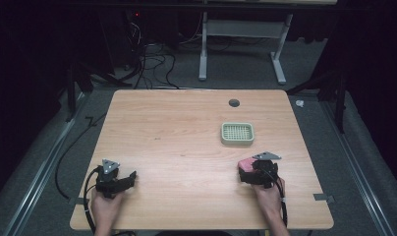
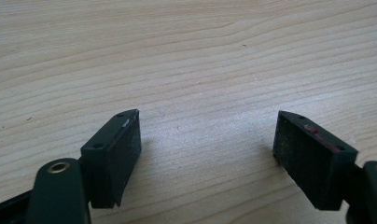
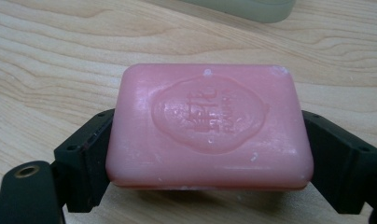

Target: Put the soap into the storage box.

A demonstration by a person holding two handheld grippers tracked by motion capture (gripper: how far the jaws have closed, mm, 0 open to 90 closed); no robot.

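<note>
I have the right gripper (image 3: 210,154) clenched on the pink soap bar (image 3: 210,126), its fingers (image 3: 86,161) pressing both short ends. The green soap dish (image 1: 237,133) sits beyond those fingers on the desk (image 1: 186,128). My left gripper (image 2: 207,154) is released, bare wood between its fingers.

A pink soap (image 3: 209,127) is clamped flat between the right gripper (image 3: 210,161) jaws above the table (image 3: 46,60).

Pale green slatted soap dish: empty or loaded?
Empty. The pale green slatted soap dish shows bare slats; the pink soap bar sits between the right gripper jaws.
</note>
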